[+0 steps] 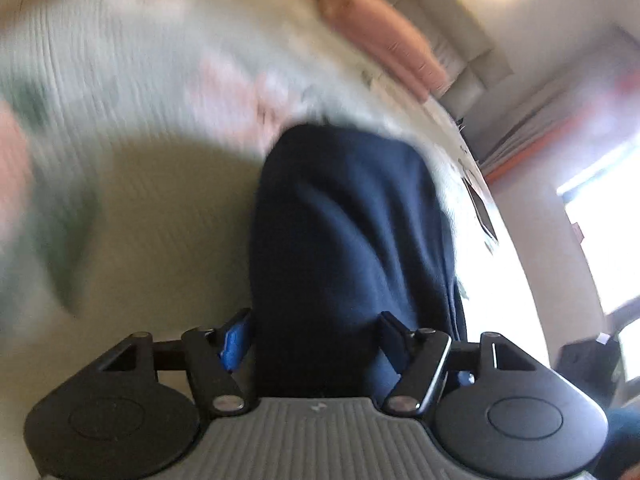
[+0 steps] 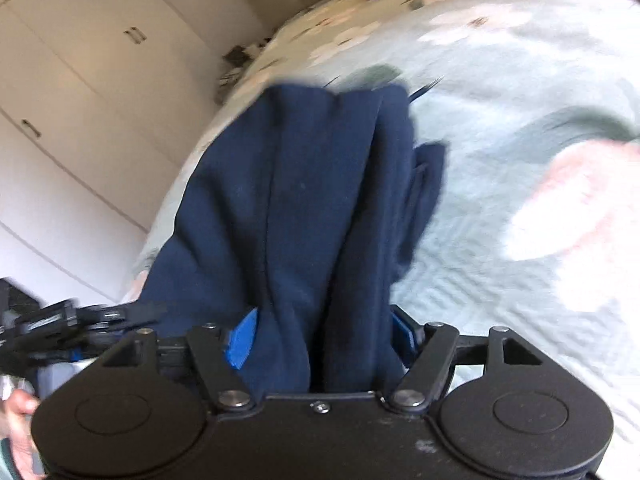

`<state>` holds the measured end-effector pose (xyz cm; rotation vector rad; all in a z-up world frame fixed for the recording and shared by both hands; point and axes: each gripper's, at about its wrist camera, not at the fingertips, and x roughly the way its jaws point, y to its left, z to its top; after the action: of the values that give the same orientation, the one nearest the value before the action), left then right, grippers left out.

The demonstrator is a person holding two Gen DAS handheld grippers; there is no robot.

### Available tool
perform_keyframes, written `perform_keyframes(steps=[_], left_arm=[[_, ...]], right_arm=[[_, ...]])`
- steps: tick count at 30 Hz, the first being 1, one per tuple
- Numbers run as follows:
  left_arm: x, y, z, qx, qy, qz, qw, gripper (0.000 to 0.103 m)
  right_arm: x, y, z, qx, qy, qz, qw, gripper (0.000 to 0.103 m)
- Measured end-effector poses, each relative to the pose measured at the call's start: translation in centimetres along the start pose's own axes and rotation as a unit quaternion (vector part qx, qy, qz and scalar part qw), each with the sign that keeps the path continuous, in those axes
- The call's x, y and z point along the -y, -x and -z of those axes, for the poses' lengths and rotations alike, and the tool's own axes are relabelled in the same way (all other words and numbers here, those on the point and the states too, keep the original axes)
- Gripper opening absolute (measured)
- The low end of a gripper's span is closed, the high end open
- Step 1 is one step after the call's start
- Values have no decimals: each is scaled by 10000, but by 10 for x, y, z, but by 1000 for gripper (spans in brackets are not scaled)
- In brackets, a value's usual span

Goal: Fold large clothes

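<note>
Above the bed [image 2: 500,184], with its pale green floral quilt, we held a navy garment [image 2: 296,200] lifted in both tools. Our left tool [image 1: 316,344] was clenched on a thick bunch of the cloth, which ran forward from between its blue-padded fingers [image 1: 234,344] and hung clear of the quilt; our right tool [image 2: 320,340] was likewise clamped on a gathered edge, with several layers and a seam showing in the bundle. Both views were smeared with motion, so we could not tell how much of the garment touched the bed, nor which part of it each tool gripped. Pink pillows [image 1: 384,36] lay at the far end, and white cupboards [image 2: 80,100] stood beside the bed. We judged the step in hand to be carrying the garment out over the quilt to spread it before the first fold. To do that well, we thought the two tools should draw apart until the cloth between them was taut, keep level with each other, lower the far hem first, and let go only once the fabric lay flat, since a bunched grip like this tends to leave creases.
</note>
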<state>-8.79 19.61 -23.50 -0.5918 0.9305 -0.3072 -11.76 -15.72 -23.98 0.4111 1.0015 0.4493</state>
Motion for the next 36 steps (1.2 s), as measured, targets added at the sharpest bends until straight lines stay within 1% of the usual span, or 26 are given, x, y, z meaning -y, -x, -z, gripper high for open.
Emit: perform_keyframes(steps=[2, 4, 6, 8, 9, 10, 11, 12, 13, 14, 15, 16, 17, 18, 19, 21, 23, 24, 26, 27, 28, 29, 30, 31, 32, 36], left_arm=[[9, 28, -8, 206, -331, -167, 9991, 55], [25, 40, -11, 408, -572, 88, 9975, 49], [43, 39, 3, 408, -788, 606, 9942, 38], [52, 15, 21, -65, -1140, 1277, 9852, 28], [51, 0, 37, -455, -1261, 1700, 9763, 28], [46, -12, 57, -807, -1342, 1955, 9681, 23], [42, -15, 75, -861, -1579, 1905, 9651, 10], [38, -11, 85, -724, -1835, 1798, 9637, 3], [33, -4, 89, -628, -1951, 1831, 9615, 3], [26, 4, 89, -561, -1841, 1912, 9625, 3], [21, 7, 87, -522, -1754, 1928, 9640, 3], [19, 14, 87, -458, -1764, 1874, 9652, 3], [18, 18, 88, -420, -1864, 1772, 9655, 3], [23, 22, 88, -381, -1996, 1650, 9651, 3], [32, 21, 84, -326, -2095, 1619, 9638, 3], [44, 19, 82, -239, -2226, 1639, 9607, 8], [51, 13, 86, -274, -2388, 1430, 9601, 8], [52, 5, 89, -328, -2448, 1333, 9598, 7], [51, 4, 96, -237, -2452, 1237, 9612, 7], [51, 6, 97, -161, -2387, 1209, 9634, 7], [47, 9, 94, -128, -2319, 1238, 9647, 7], [45, 12, 97, -90, -2285, 1235, 9656, 7], [45, 15, 102, -38, -2331, 1183, 9652, 7], [42, 16, 107, 37, -2409, 1125, 9640, 7], [41, 19, 114, 108, -2467, 1073, 9631, 7], [50, 48, 129, 385, -2515, 972, 9622, 10]], right_arm=[[-14, 25, -12, 62, 223, 104, 9997, 86], [-42, 36, -30, 311, 893, 19, 9955, 101], [-71, 32, -41, 745, 1641, -165, 9835, 101], [-90, 6, -42, 773, 2149, -79, 9735, 96], [-94, -17, -39, 575, 2586, 126, 9642, 84], [-93, -44, -39, 461, 3062, 471, 9497, 74], [-79, -66, -30, 488, 3594, 906, 9275, 74], [-54, -77, -27, 514, 3828, 740, 9194, 74], [-28, -75, -30, 560, 3635, 315, 9294, 71], [-10, -65, -41, 559, 3320, 226, 9414, 60], [-6, -58, -48, 624, 3295, 423, 9411, 47], [-5, -46, -54, 831, 3291, 575, 9389, 41], [-4, -35, -60, 1152, 3109, 945, 9387, 41], [-3, -27, -70, 1321, 2842, 946, 9449, 42], [-6, -20, -76, 1492, 2647, 694, 9502, 42], [-36, -22, -77, 1686, 2706, 324, 9472, 42], [-75, -45, -70, 1520, 2971, -59, 9427, 40], [-91, -72, -71, 1238, 3125, -147, 9417, 29], [-97, -134, -73, 767, 3245, 542, 9412, 32], [-83, -153, -82, 721, 2932, 813, 9499, 63], [-68, -159, -96, 777, 2426, 910, 9627, 67], [-49, -155, -108, 914, 1731, 1195, 9733, 61], [-30, -151, -113, 973, 1118, 1727, 9738, 62], [-10, -134, -106, 1022, 684, 1824, 9755, 62], [0, -120, -98, 1103, 468, 1650, 9790, 62], [-27, -40, -49, 1700, 769, 1293, 9739, 63]])
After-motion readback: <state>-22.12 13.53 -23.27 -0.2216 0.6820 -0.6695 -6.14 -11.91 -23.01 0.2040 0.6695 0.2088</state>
